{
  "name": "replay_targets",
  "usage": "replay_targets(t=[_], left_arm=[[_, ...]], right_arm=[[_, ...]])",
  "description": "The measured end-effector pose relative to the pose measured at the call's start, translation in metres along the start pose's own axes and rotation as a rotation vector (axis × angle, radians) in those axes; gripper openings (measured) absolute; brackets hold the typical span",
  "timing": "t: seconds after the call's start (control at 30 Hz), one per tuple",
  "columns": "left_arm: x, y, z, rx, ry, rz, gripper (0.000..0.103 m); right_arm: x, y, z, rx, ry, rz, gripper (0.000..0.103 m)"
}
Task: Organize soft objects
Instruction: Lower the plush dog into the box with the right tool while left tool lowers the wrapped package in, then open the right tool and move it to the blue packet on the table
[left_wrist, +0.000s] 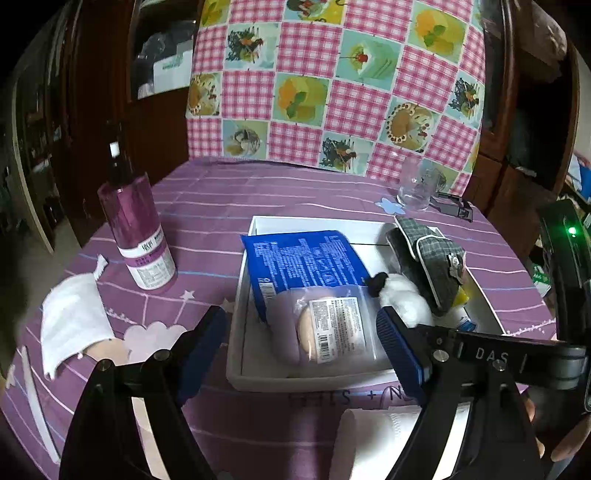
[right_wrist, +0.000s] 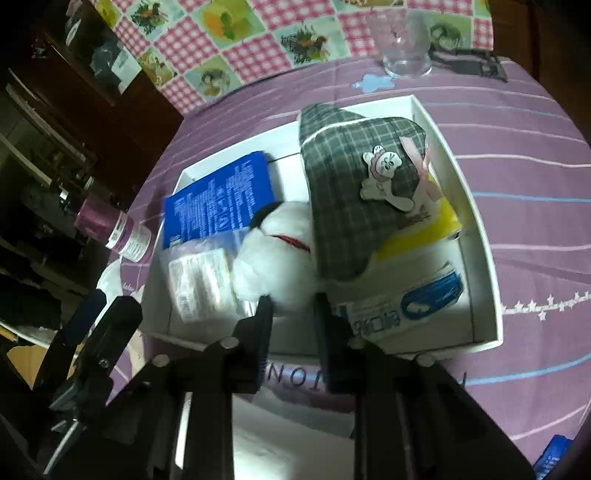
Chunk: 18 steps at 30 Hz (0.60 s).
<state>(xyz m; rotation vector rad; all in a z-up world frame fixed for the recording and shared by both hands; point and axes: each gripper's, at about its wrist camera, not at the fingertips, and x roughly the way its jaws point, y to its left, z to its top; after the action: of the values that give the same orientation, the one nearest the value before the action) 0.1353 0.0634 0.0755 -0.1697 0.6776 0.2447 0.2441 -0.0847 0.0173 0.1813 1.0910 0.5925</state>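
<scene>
A white box on the purple cloth holds a blue packet, a clear bag with a beige sponge, a white plush toy and a grey plaid pouch. My left gripper is open above the box's near end, its fingers either side of the sponge bag. In the right wrist view, my right gripper is nearly closed on the lower edge of the white plush toy, beside the plaid pouch. A yellow and white packet lies under the pouch.
A purple bottle stands left of the box, with a white cloth further left. A clear glass stands at the back. White paper lies near the front edge. A checked cloth hangs behind the table.
</scene>
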Motion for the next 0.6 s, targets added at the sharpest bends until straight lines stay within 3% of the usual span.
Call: replay_targets(t=[0.13,0.23,0.4,0.6], left_arm=[[0.001,0.004,0.001,-0.032,0.008,-0.018,0.084],[-0.002,0.008,0.002,-0.057,-0.006,-0.025,0.084],[-0.007,0.011,0.004,-0.079,-0.03,-0.031,0.084],[-0.011,0.009,0.005,-0.075,-0.043,-0.034,0.085]], right_arm=[[-0.005,0.003,0.002,-0.009,0.013,0.01,0.025],[-0.015,0.005,0.002,-0.008,0.032,0.064,0.027],[-0.038,0.011,0.003,0.018,-0.004,0.122,0.058],[-0.058,0.014,0.003,0.022,-0.054,0.158,0.058]])
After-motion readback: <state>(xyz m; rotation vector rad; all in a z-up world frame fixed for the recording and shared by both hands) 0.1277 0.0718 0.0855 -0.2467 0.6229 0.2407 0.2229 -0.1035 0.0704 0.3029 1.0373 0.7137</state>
